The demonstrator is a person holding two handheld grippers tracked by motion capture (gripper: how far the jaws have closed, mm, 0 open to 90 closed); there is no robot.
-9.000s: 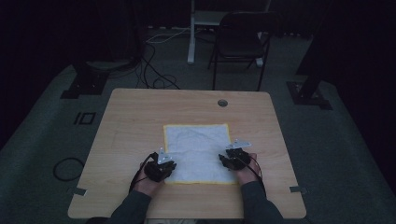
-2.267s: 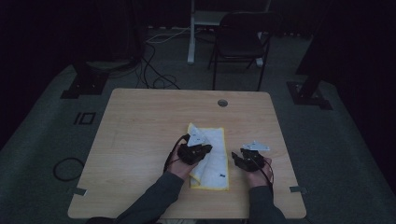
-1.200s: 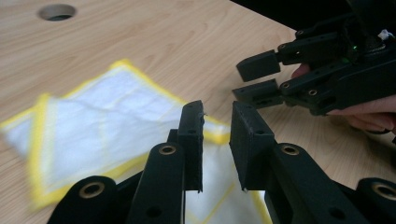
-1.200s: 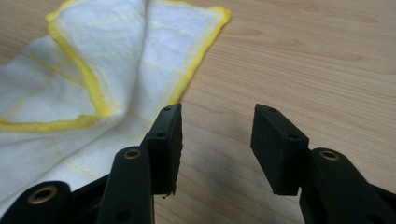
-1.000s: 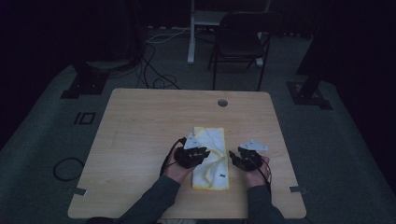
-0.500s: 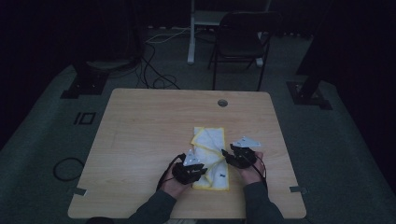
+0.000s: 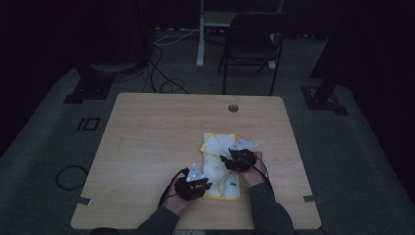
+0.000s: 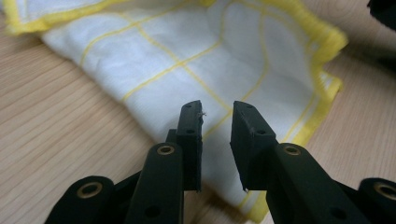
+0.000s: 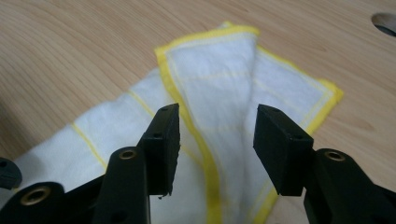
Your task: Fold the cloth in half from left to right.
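Observation:
A white cloth (image 7: pixel 215 169) with yellow edging and grid lines lies folded on the wooden table (image 7: pixel 161 127), its far end doubled over loosely. My left gripper (image 7: pixel 193 183) is at the cloth's near left edge. In the left gripper view its jaws (image 8: pixel 217 114) stand a little apart, low over the cloth (image 8: pixel 210 60), with nothing between them. My right gripper (image 7: pixel 238 159) hovers over the cloth's right side. Its jaws (image 9: pixel 217 121) are wide apart and have just been opening; the cloth's (image 9: pixel 215 70) raised fold lies beyond them, not pinched.
A round cable hole (image 7: pixel 233 107) sits near the table's far edge, also seen as the cable hole (image 9: pixel 385 21) in the right gripper view. A dark chair (image 7: pixel 252 46) and floor cables (image 7: pixel 161 73) lie beyond the table. Bare wood surrounds the cloth.
My left hand has drawn back toward the near edge and lower, off the cloth's middle. My right hand has shifted left and forward onto the cloth. The cloth's far flap has settled.

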